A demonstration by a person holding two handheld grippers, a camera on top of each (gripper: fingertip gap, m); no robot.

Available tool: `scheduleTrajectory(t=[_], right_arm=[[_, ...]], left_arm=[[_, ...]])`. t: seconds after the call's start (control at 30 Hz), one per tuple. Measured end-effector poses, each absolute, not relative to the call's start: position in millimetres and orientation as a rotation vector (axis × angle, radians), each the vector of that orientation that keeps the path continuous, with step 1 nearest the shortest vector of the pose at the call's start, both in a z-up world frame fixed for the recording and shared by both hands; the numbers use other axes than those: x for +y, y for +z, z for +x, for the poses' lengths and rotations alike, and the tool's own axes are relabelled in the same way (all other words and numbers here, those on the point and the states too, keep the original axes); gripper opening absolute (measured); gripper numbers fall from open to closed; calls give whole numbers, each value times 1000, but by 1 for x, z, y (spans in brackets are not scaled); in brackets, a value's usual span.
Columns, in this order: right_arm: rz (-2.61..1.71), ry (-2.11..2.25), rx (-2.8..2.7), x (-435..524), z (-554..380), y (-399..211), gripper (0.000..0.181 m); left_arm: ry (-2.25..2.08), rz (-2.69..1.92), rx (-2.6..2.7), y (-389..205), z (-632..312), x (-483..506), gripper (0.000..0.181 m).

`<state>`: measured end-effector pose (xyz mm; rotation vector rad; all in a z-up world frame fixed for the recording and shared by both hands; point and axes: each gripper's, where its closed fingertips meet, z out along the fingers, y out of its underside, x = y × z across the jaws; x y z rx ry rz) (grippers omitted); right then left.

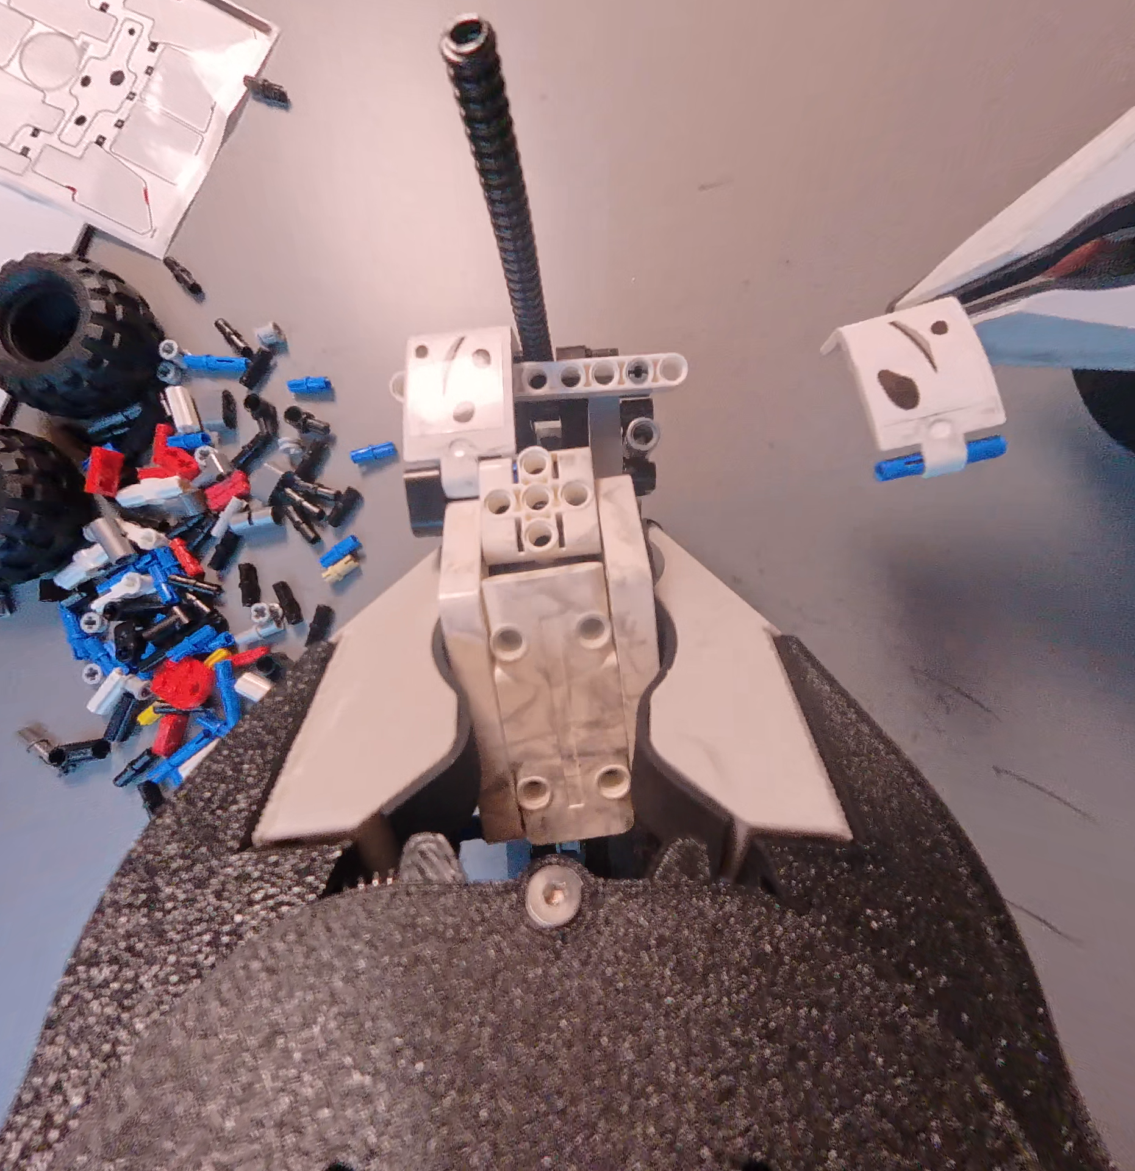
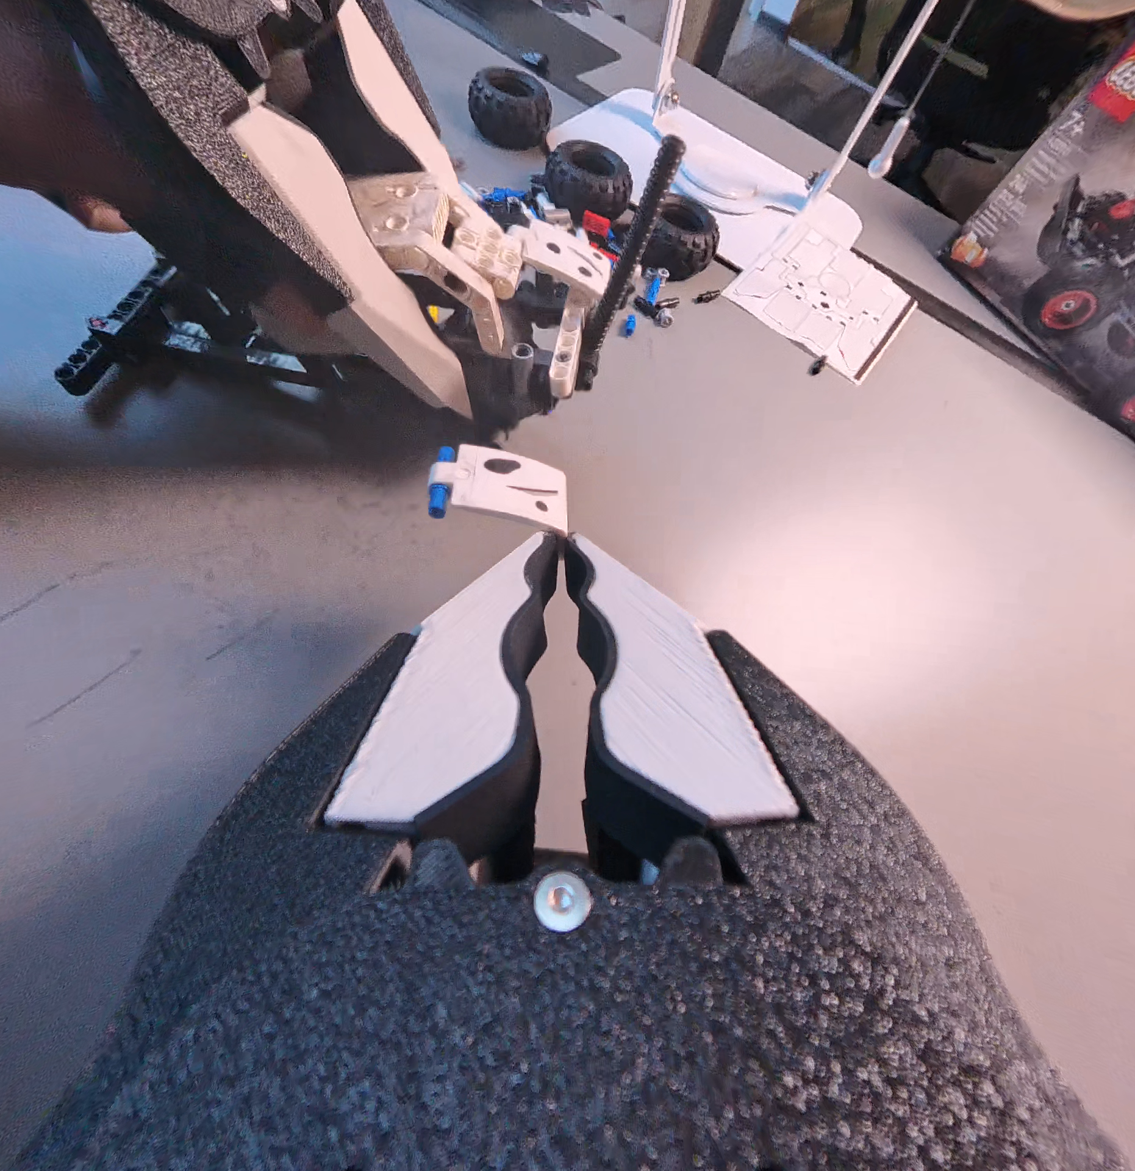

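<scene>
White curved panel (image 2: 511, 486), with 1 blue pin (image 2: 439, 481) through the hinge tab on its far-left edge, hangs above the desk (image 2: 805, 507), pinched by its near corner between the right gripper's (image 2: 559, 537) fingers (image 2: 488, 684), whose tips are closed almost to touching on it. From the left wrist view the same panel (image 1: 919, 386) shows to the right of the model, apart from it, with the right gripper's white finger (image 1: 1027, 222) reaching in above it.

Beyond the panel, the left gripper (image 1: 542, 697) has its 2 fingers (image 1: 374, 716) spread around the marbled white rear of a partly built brick model (image 1: 539, 570) and closed on it. 1 matching curved panel (image 1: 454, 386) is already fixed on the model's left side, 1 white holed beam (image 1: 602, 374) lies across its front, and 1 black ribbed hose (image 1: 504, 209) stands up from it.

Left of the model lies 1 loose heap of blue, black, red and grey pins and connectors (image 1: 172, 570), too many to count. Past the heap, 3 black knobbly tyres (image 2: 590, 177) show in the right wrist view. Farther still lie 1 white sticker sheet (image 2: 818, 304) and, at the far right, 1 printed box (image 2: 1071, 266).
</scene>
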<state>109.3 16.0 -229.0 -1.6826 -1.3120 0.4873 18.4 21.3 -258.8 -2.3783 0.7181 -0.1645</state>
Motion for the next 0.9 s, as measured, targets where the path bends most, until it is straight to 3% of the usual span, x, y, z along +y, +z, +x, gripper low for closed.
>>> scheduleTrajectory(t=[0.17,0.4,0.5,0.63,0.9], right_arm=[[-1695,547,-1248,17,126,-212,1],[-1631,735,-1252,21,119,-199,1],[-1566,768,-1290,21,116,-195,1],[-1466,825,-1317,20,112,-183,1],[-1417,1050,-1328,18,98,-150,1]], left_arm=[[-210,-2362,801,-256,27,19,55],[-337,-2298,847,-241,40,6,75],[-303,-2278,878,-239,40,6,63],[-385,-2181,948,-233,62,18,61],[-552,-1774,984,-153,75,-1,76]])
